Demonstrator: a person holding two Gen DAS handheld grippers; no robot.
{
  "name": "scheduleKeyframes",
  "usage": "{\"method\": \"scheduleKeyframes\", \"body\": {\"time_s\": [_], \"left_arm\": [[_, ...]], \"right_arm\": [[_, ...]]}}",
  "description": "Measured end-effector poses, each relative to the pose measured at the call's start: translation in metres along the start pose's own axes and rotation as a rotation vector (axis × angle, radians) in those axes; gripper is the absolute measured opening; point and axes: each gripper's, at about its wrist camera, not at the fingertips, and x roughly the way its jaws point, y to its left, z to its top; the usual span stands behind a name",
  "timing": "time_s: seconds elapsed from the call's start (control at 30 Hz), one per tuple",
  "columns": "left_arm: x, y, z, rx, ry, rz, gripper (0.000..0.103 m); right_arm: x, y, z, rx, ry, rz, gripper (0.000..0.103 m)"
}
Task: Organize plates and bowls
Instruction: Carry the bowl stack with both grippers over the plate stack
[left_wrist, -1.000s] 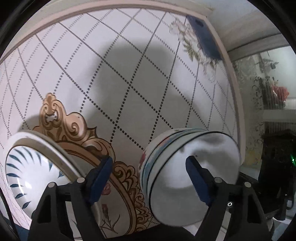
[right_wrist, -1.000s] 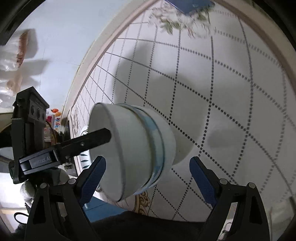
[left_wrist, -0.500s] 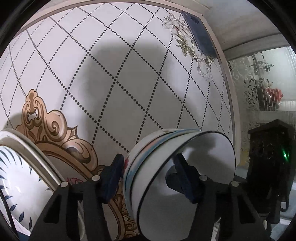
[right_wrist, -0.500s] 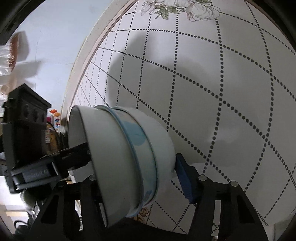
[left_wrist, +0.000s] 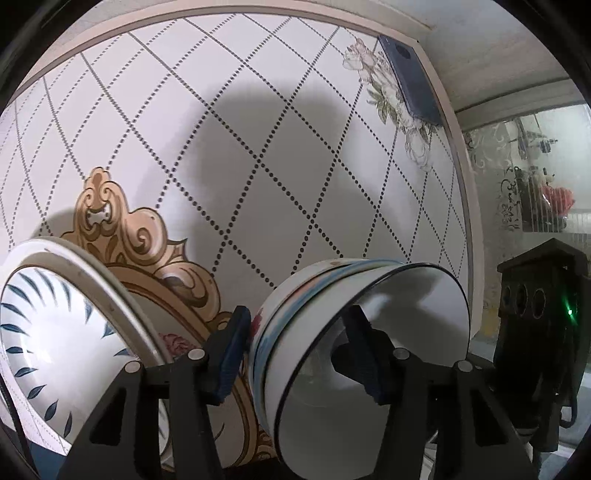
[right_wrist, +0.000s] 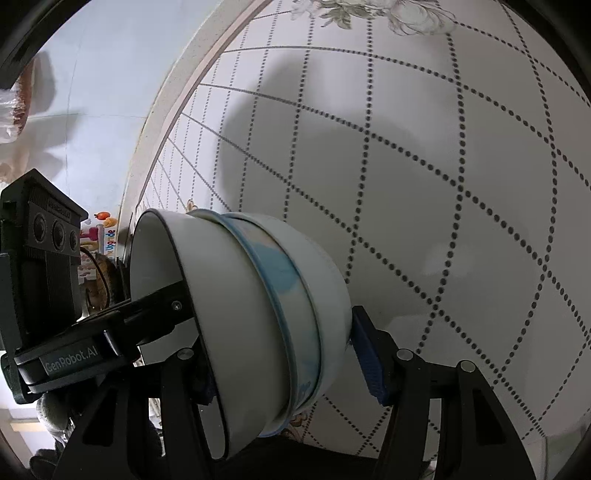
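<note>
A stack of nested white bowls, the lower ones with blue and red bands, is held over the table by both grippers. My left gripper is shut on the stack's wall, one finger inside and one outside. My right gripper is shut on the same stack from the opposite side, its pads against the outer walls. The left gripper's finger shows inside the top bowl in the right wrist view. A white plate with blue leaf marks lies at the lower left.
The table has a white cloth with a dotted diamond grid, a gold ornament and flower prints. A dark blue phone lies near the far right edge. A glass partition and the right gripper's body are to the right.
Both grippers have closed from wide open onto the bowl stack. The stack now sits closer and larger between the fingers in both views.
</note>
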Motion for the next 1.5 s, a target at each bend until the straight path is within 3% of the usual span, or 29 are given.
{"method": "scheduleKeyframes", "body": {"time_s": [0.2,0.43,0.73,1.1,1.5], "left_arm": [[-0.029,0.012,-0.006,-0.029,-0.036,-0.005,0.051],[-0.074,0.054,-0.017,-0.117,-0.086,-0.021,0.051],[-0.115,0.126,-0.041,-0.266,-0.155,0.015,0.051],[-0.110,0.190,-0.066,-0.402,-0.162,0.028,0.051],[-0.090,0.192,-0.061,-0.391,-0.141,0.045,0.051]], "right_arm": [[-0.008,0.028,0.001,-0.043,0.004,0.003,0.062],[-0.005,0.076,0.006,-0.126,0.042,0.023,0.062],[0.039,0.152,0.008,-0.252,0.145,0.050,0.062],[0.107,0.192,-0.015,-0.348,0.288,0.039,0.062],[0.141,0.199,-0.022,-0.351,0.303,-0.024,0.062]]}}
